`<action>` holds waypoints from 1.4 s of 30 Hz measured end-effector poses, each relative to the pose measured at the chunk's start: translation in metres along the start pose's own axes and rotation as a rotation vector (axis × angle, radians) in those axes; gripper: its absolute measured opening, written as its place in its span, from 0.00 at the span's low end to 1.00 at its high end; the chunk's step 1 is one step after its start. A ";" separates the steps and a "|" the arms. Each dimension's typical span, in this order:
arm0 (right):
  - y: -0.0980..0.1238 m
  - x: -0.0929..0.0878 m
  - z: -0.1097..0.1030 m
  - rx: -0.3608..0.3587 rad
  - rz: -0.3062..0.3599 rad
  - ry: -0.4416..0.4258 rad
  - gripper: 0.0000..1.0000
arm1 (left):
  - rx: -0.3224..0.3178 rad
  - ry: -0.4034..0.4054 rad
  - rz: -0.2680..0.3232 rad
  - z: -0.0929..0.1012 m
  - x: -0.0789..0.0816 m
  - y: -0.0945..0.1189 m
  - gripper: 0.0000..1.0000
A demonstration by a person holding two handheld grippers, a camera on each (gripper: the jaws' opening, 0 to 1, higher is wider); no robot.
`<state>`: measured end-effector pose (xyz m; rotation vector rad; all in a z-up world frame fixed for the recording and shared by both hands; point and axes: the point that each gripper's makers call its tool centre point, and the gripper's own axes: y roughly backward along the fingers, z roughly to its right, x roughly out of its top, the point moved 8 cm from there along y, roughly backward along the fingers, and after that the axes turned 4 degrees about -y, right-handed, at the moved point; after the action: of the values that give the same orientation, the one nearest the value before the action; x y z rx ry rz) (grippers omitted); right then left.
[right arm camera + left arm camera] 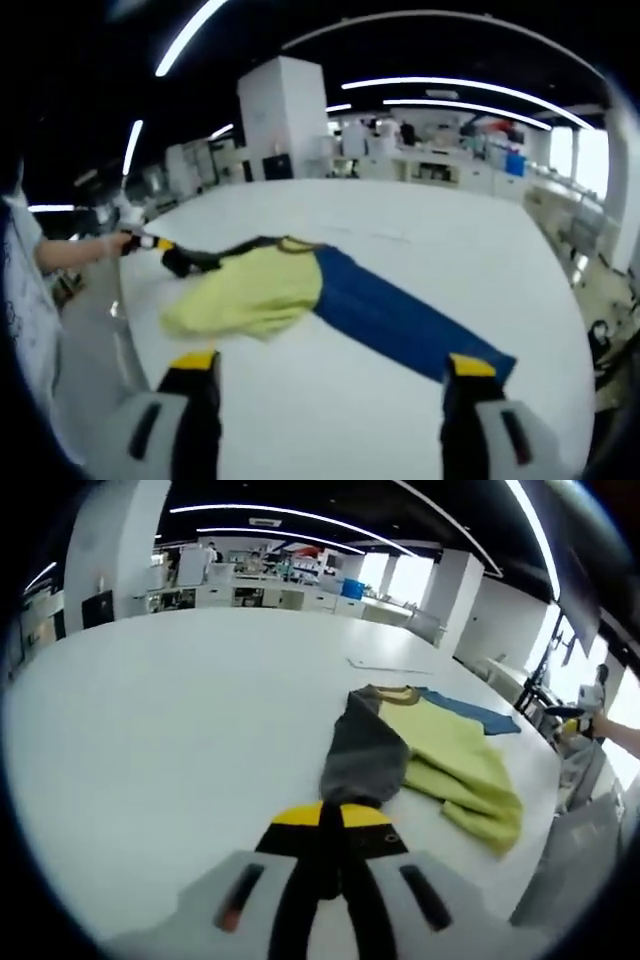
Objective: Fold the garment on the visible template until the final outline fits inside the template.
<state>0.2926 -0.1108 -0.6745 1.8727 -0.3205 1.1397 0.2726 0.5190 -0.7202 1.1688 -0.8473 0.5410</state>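
The garment lies on a white table (150, 740). It has a yellow-green body (455, 760), a grey sleeve (362, 755) and a blue sleeve (470, 710). My left gripper (330, 817) is shut on the end of the grey sleeve. In the right gripper view the body (250, 290) is bunched and the blue sleeve (400, 320) stretches out flat towards my right jaw. My right gripper (330, 365) stands wide open over bare table, holding nothing. There the left gripper (165, 255), held by a hand (105, 243), pinches the grey sleeve (205, 262). A faint flat template edge (390, 666) lies beyond the collar.
The table's edge (545, 810) runs close past the garment. A hand (612, 728) with a yellow-and-black tool (562, 718) shows beyond it. Desks, shelves and white pillars (285, 120) fill the room at the back. A floor strip (100, 350) runs beside the table.
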 end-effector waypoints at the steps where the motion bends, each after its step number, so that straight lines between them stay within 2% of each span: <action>1: 0.000 -0.001 0.000 0.000 -0.005 0.000 0.92 | 0.009 -0.012 -0.012 -0.008 0.003 -0.003 0.01; 4: -0.004 -0.002 0.001 0.000 -0.013 -0.006 0.92 | 0.029 -0.021 -0.035 -0.034 0.009 -0.012 0.01; 7: -0.007 -0.003 0.003 -0.003 -0.022 -0.012 0.92 | 0.043 -0.019 -0.047 -0.046 0.011 -0.019 0.01; 8: -0.007 -0.003 0.003 -0.003 -0.023 -0.013 0.92 | 0.058 -0.020 -0.057 -0.045 0.006 -0.015 0.01; 13: -0.014 -0.004 0.011 -0.006 -0.037 -0.024 0.92 | 0.094 -0.038 -0.113 -0.043 0.000 -0.020 0.01; 17: -0.015 -0.005 0.010 -0.005 -0.046 -0.026 0.91 | 0.117 -0.015 -0.173 -0.055 -0.007 -0.027 0.01; 26: -0.018 -0.007 0.010 0.004 -0.055 -0.032 0.91 | 0.116 0.002 -0.184 -0.064 -0.019 -0.032 0.05; 30: -0.018 -0.006 0.009 0.007 -0.051 -0.030 0.91 | 0.117 0.001 -0.180 -0.065 -0.022 -0.032 0.19; 31: -0.018 -0.006 0.009 0.006 -0.049 -0.029 0.91 | 0.115 -0.003 -0.184 -0.065 -0.024 -0.032 0.19; 36: -0.017 -0.005 0.009 0.005 -0.038 -0.030 0.91 | 0.107 0.005 -0.189 -0.069 -0.028 -0.033 0.16; 38: -0.016 -0.005 0.007 0.006 -0.033 -0.031 0.91 | 0.111 0.002 -0.195 -0.066 -0.029 -0.031 0.10; 40: -0.016 -0.004 0.006 0.006 -0.030 -0.031 0.91 | 0.112 0.013 -0.173 -0.067 -0.025 -0.027 0.00; 42: -0.015 -0.005 0.007 0.004 -0.028 -0.031 0.91 | 0.121 0.011 -0.149 -0.064 -0.019 -0.023 0.00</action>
<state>0.3031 -0.1085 -0.6878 1.8945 -0.3088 1.0936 0.2977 0.5731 -0.7582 1.3270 -0.7189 0.4806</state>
